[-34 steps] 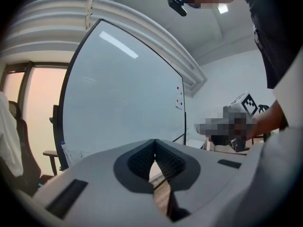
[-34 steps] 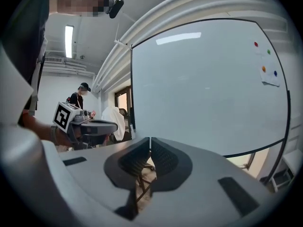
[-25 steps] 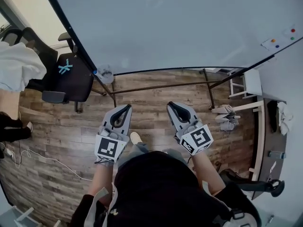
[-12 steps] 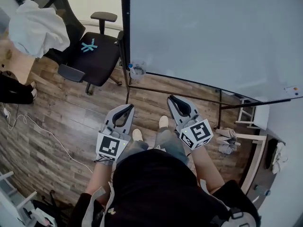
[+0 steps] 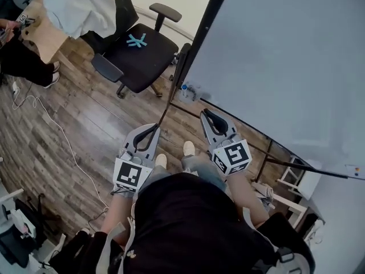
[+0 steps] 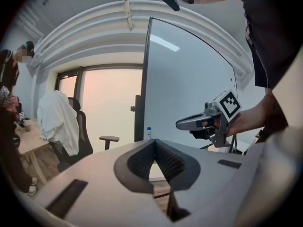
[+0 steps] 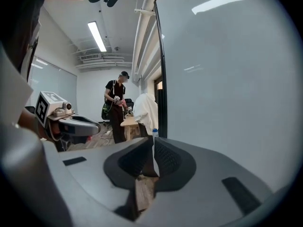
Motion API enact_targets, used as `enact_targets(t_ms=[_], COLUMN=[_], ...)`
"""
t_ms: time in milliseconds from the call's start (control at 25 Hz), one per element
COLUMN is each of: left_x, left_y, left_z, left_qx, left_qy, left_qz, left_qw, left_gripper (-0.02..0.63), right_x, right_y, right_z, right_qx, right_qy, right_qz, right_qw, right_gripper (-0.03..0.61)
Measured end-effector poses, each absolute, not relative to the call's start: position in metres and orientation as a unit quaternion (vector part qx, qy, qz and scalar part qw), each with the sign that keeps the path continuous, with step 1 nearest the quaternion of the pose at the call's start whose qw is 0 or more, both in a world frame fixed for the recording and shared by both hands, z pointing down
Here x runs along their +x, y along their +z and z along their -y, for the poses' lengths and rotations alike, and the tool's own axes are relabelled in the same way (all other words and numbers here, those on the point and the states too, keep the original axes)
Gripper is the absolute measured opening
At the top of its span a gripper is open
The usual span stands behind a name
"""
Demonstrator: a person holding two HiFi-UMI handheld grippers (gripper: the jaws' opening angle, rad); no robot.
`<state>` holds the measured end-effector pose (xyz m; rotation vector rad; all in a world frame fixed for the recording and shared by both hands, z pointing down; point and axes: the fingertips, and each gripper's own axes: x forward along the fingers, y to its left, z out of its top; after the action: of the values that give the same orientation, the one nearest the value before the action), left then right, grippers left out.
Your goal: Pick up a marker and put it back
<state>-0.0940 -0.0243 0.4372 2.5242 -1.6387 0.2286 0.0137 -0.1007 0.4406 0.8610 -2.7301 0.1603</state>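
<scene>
**Entry: 2 empty grippers, facing the board's left end**

**Change noted.** Since 1 second ago my view has swung round. The whiteboard [image 5: 285,56], which then filled the top of the head view, now stands at my right. The office chair [image 5: 140,56], with white cloth [image 5: 80,4] over its back, has come from the far left edge to the upper middle. The clear holder [image 5: 188,93] at the board's lower corner now sits just beyond my gripper tips, where before it lay off to the left.

**Meaning for the task.** I judge the approach is under way and the pick-up is not yet begun.

**Item 1, marker [image 5: 183,87].** A blue-capped stick that I take for the marker stands upright in the holder. It is ahead of both grippers and touched by neither.

**Item 2, left gripper [image 5: 154,128].** The jaws are closed tip to tip with nothing between them. I hold it out in front of my waist, pointing slightly below level toward the board's corner, with its marker cube toward me.

**Item 3, right gripper [image 5: 205,114].** The jaws are pressed together and empty. It is held beside the left one, well apart from it and a little further forward. It is the nearer of the 2 to the holder.

**Next.** I expect to need the jaws parted before I reach in.
</scene>
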Motion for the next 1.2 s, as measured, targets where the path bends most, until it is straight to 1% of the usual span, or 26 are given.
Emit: enact_targets(t_ms=[80,240,360,600,1200], left_x=[-0.102,-0.118,-0.126,-0.138,-0.149], left_y=[0.440,0.444,0.446,0.451,0.453], left_z=[0.026,0.027,0.025,0.019,-0.001], left_qx=[0.823,0.797,0.780,0.755,0.720], left_qy=[0.077,0.081,0.084,0.096,0.100], left_qz=[0.559,0.594,0.615,0.645,0.682], left_qw=[0.068,0.073,0.081,0.074,0.079], left_gripper=[0.008,0.008,0.008,0.008,0.008], right_x=[0.004,-0.016,-0.026,-0.043,-0.070], right_y=[0.444,0.455,0.463,0.477,0.496], right_z=[0.110,0.128,0.138,0.150,0.162], right_qx=[0.283,0.255,0.247,0.232,0.212], right_qy=[0.055,0.059,0.064,0.057,0.047], right_qz=[0.947,0.952,0.953,0.954,0.950], right_qw=[0.141,0.156,0.162,0.182,0.223], right_gripper=[0.027,0.075,0.081,0.104,0.107])
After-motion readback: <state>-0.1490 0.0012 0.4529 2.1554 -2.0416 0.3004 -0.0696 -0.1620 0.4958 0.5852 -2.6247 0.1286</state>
